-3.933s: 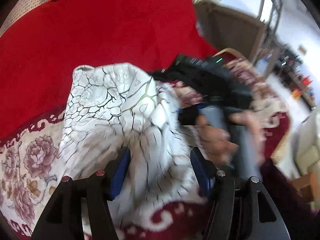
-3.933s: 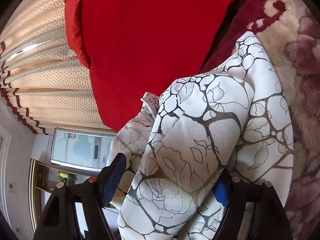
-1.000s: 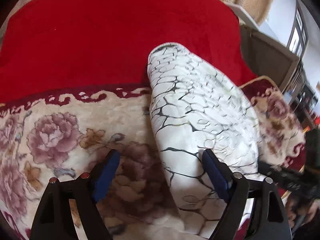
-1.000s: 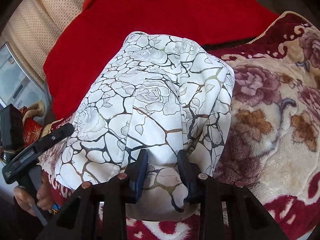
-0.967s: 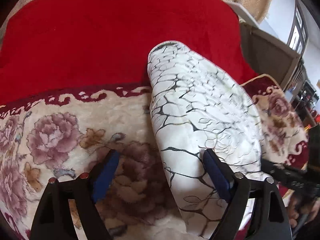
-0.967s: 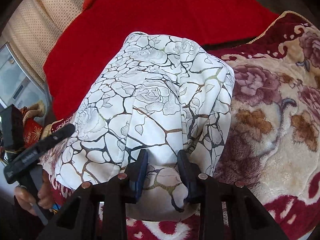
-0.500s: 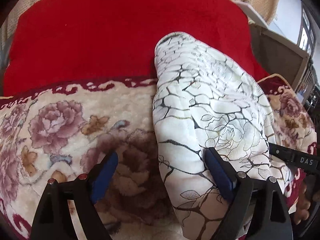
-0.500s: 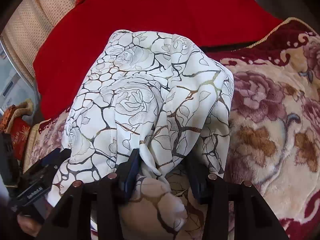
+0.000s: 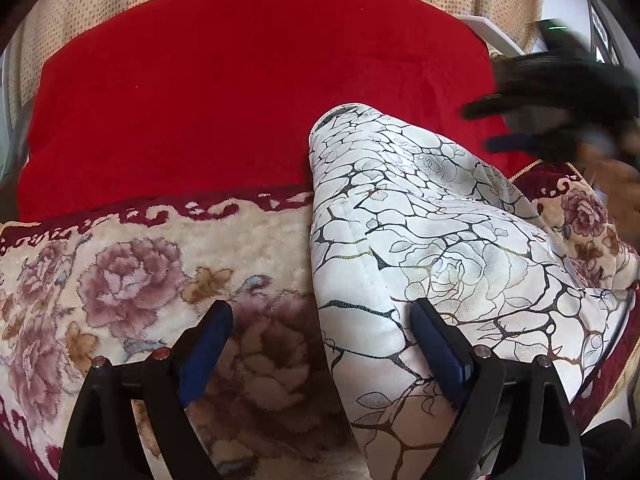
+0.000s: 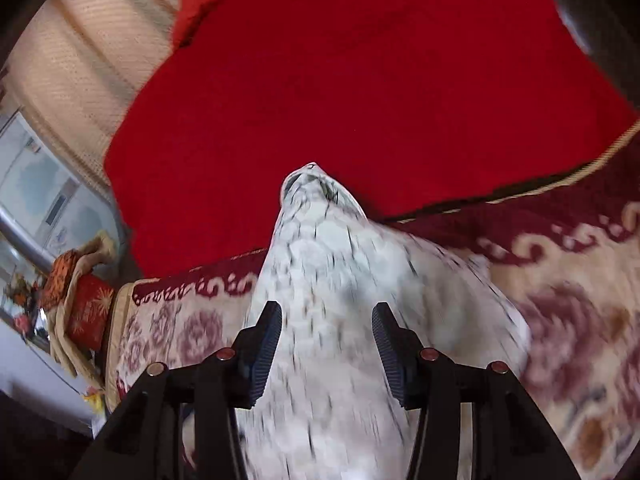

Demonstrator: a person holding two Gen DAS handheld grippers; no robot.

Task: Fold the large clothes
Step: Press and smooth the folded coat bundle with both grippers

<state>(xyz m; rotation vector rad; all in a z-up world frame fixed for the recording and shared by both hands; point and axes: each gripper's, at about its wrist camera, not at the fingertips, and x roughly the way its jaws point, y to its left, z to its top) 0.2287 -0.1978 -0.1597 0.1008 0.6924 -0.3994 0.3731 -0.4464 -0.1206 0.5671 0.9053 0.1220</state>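
A white garment with a black crackle and rose print (image 9: 420, 240) lies folded in a long mound on a floral blanket (image 9: 132, 280). My left gripper (image 9: 320, 332) is open over its near left edge, empty. My right gripper (image 10: 326, 340) is open above the garment (image 10: 320, 280), which is motion-blurred in that view. The right gripper also shows blurred at the upper right of the left wrist view (image 9: 552, 92), lifted off the cloth.
A red blanket (image 9: 240, 100) covers the surface beyond the floral one. Dotted beige curtains (image 9: 100, 8) hang behind. A red cushion and clutter (image 10: 80, 300) sit at the left, beside a window (image 10: 36, 184).
My right gripper opened, let go of the garment's fold and lifted up and away. The left gripper stayed open and shifted slightly at the garment's left edge.
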